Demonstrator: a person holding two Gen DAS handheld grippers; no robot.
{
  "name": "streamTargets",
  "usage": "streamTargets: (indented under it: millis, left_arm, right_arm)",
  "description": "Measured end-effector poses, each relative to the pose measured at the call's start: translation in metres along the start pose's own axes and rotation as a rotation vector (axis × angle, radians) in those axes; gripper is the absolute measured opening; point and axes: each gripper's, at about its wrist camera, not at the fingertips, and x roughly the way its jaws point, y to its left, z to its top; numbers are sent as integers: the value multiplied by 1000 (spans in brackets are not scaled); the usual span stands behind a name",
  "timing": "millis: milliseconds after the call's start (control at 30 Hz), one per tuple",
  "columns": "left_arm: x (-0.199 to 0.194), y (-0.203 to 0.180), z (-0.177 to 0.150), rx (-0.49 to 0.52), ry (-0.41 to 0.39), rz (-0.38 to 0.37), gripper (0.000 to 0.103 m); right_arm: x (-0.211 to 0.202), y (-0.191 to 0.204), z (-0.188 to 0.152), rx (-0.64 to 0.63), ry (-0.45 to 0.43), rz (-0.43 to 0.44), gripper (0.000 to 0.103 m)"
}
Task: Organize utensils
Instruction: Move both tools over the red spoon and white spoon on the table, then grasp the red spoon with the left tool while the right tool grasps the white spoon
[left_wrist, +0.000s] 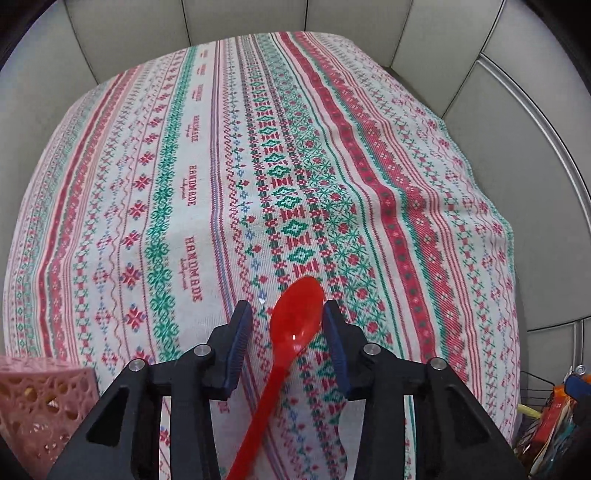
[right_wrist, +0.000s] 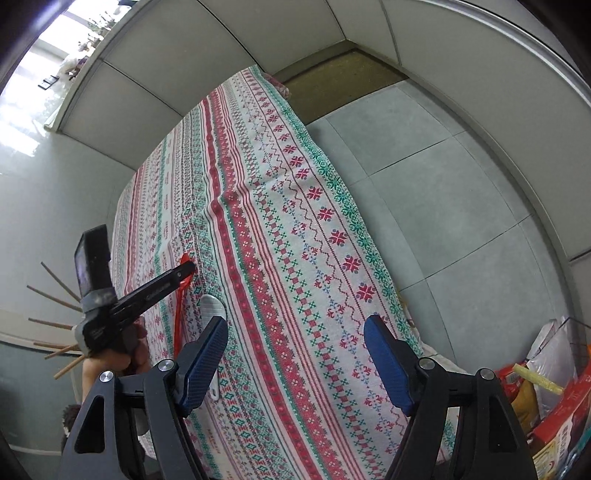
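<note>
Table is covered by a patterned cloth (left_wrist: 229, 192) in red, green and white; most of its surface is bare. Far edge and right edge drop to grey floor tiles (right_wrist: 436, 177), with open floor along the right side. A wire rack with boxes and bags (right_wrist: 546, 398) stands at floor level off the near right corner. A pink lattice basket (left_wrist: 40, 398) sits at the near left edge of the cloth.

Left gripper (left_wrist: 287, 328): jaws partly open, blue pads either side of the red spoon (left_wrist: 291, 325). Spoon lies flat on the cloth, bowl pointing away, handle running back under the gripper body. Right pad looks to be touching the bowl's edge or just beside it, can't tell which; left pad stands clear with cloth visible in between. Not clamped.

Right gripper (right_wrist: 295, 332): jaws wide, nothing between them but cloth. A white spoon (right_wrist: 213, 314) lies on the cloth just beside its left finger (right_wrist: 205, 365), partly hidden behind it; can't tell if they touch. From the right wrist view, the left gripper's tip sits at the red spoon, well ahead and left.
</note>
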Motion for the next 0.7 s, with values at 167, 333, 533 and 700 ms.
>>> streamTargets:
  millis: [167,333,533,700]
  left_arm:
    - [1,-1,4,37,-7,7,29]
    - [-13,2,-8,36,-21,-7,29]
    - [-59,-4,-40,92,-78,-38,29]
    - [-105,2,-67,116,-135,-76,29]
  right_arm:
    - [5,3,0,6,10,-2,77]
    - [9,10,-3,-16,17,-28,77]
    - [20,18,-5,-26,35,-40,77]
    - [32,29,-7,-33,58,-3,77]
